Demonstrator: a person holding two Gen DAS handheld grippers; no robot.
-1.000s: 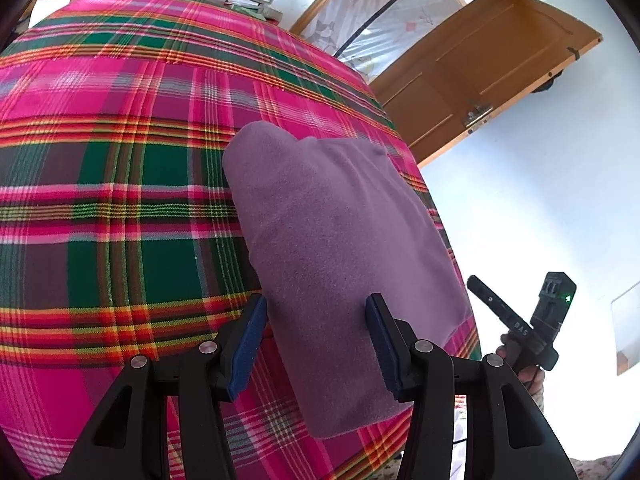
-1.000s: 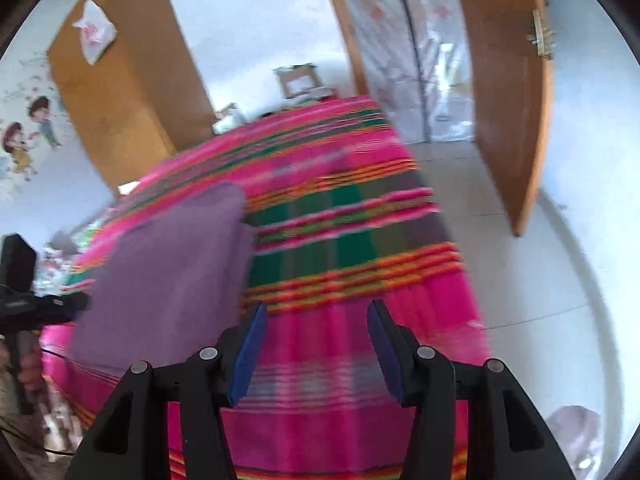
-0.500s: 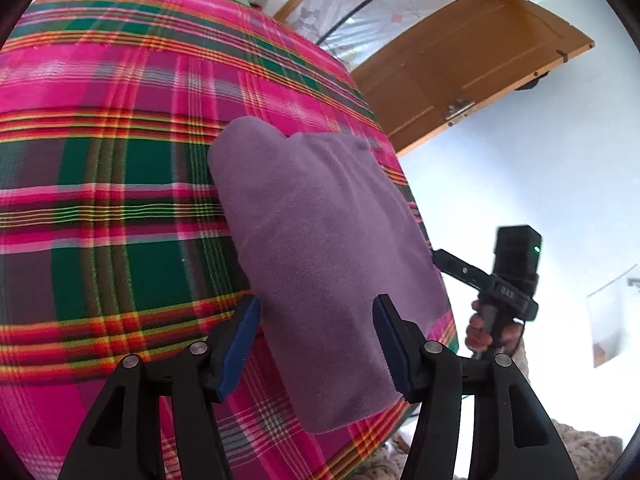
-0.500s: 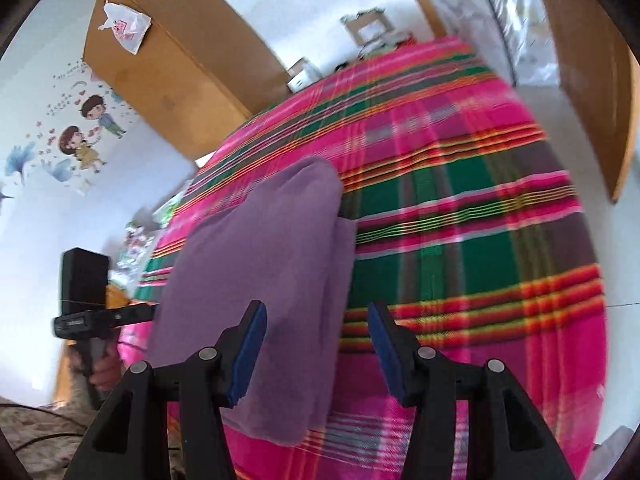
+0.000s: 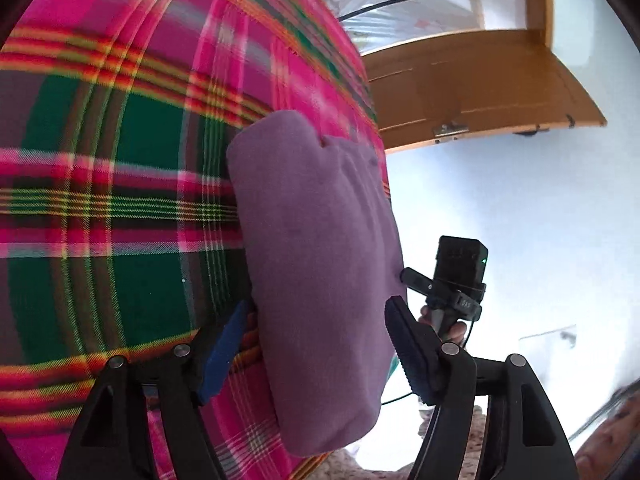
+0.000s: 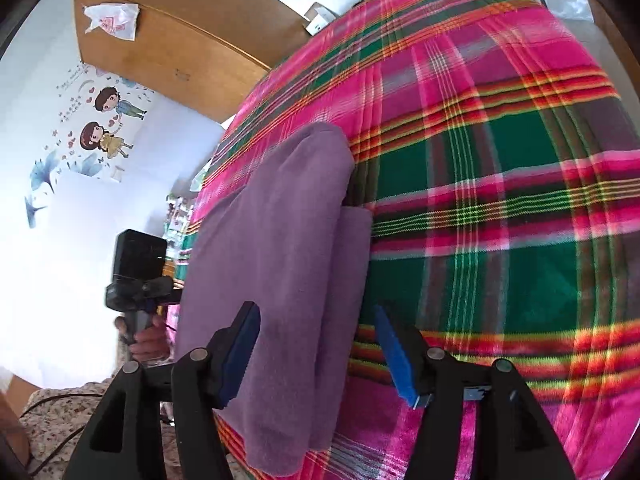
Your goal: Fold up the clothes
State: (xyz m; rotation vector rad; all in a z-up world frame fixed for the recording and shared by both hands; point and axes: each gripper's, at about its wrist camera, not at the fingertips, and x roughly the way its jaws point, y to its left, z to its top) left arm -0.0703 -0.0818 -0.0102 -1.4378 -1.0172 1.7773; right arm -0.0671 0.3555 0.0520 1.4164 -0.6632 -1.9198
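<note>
A folded purple garment (image 5: 320,264) lies flat on the plaid bedspread (image 5: 100,208) near the bed's edge. My left gripper (image 5: 316,352) is open, its blue pads straddling the garment's near end from just above. In the right wrist view the same purple garment (image 6: 276,272) shows stacked layers, a lower layer sticking out on its right side. My right gripper (image 6: 316,354) is open too, its fingers on either side of the garment's near end. Each view shows the other gripper held in a hand beside the garment: the right gripper (image 5: 408,276) and the left gripper (image 6: 176,292).
The pink, green and red plaid bedspread (image 6: 500,200) covers the whole bed. A wooden door (image 5: 472,92) stands ajar beyond the bed. A wooden wardrobe (image 6: 168,40) and small boxes (image 6: 320,20) sit at the far side. Floral fabric (image 6: 72,408) lies below the bed edge.
Both grippers have swung in toward the purple garment and come closer to it. The right view turned from the bed's bare side onto the garment. Both stay open.
</note>
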